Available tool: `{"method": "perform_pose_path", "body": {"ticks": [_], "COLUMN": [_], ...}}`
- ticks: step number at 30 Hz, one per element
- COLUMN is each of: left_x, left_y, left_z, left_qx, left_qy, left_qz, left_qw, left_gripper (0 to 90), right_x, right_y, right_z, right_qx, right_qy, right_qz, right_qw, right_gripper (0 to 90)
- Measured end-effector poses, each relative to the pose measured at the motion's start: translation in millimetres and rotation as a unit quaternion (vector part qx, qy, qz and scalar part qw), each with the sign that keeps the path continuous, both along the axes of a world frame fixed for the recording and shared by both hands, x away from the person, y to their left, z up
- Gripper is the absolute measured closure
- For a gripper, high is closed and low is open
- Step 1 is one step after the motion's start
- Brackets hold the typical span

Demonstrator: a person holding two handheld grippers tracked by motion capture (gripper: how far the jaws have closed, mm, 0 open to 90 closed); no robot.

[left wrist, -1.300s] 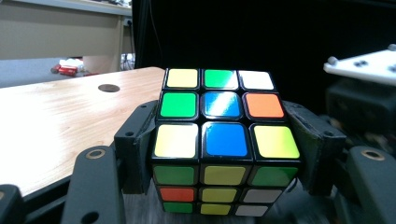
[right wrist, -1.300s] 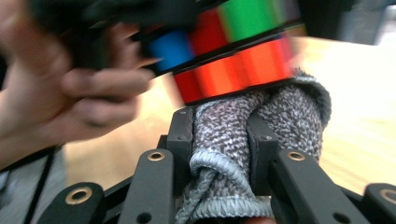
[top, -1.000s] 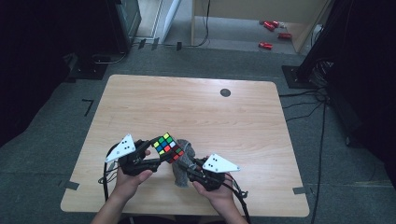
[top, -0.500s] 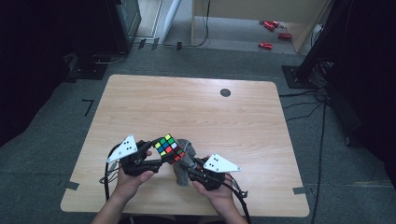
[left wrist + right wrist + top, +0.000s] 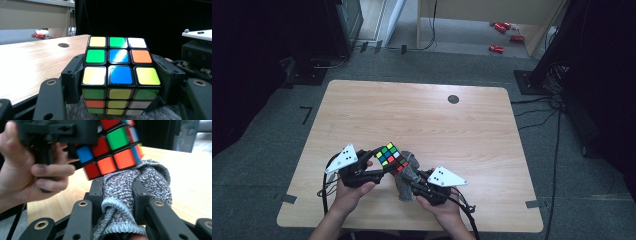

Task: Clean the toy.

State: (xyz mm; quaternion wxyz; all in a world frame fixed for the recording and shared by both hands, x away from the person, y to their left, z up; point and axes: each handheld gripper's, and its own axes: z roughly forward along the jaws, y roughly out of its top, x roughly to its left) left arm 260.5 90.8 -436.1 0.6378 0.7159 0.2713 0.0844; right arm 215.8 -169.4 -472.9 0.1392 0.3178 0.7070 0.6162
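The scrambled, multicoloured plastic puzzle cube (image 5: 392, 158) sat pinched in my left claw (image 5: 379, 167), lifted just above the near edge of the pale wooden table (image 5: 422, 120). My right claw (image 5: 117, 192) was clamped tight on a bunched grey knitted cloth (image 5: 130, 192), pressed up against the cube's red-and-orange underside. Wiping was mid-job, I judged: that lower face was getting its rub, the top faces (image 5: 117, 60) yet to be done.
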Motion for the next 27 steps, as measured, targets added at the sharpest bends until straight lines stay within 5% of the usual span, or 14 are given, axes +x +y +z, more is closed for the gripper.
{"method": "perform_pose_path", "body": {"ticks": [9,16,27], "left_x": [-1.5,-0.5,-0.2], "left_y": [-2.7,-0.8,-1.6], "left_z": [0.2,-0.5,-2.4], "left_qx": [-0.001,-0.002,-0.002], "left_qy": [0.000,0.003,0.007], "left_qz": [-0.002,0.002,0.006], "left_qw": [1.0000,1.0000,1.0000], "left_gripper": [35.0,35.0,35.0], "right_x": [-9.1,-0.1,-11.0], "right_y": [21.1,-3.1,24.6], "right_z": [-5.3,-0.5,-9.5], "right_qx": [-0.031,0.010,-0.009], "right_qy": [-0.002,0.002,0.014], "right_qz": [0.047,-0.026,0.032], "right_qw": [0.9984,0.9996,0.9994], "right_gripper": [68.2,68.6,67.8]}}
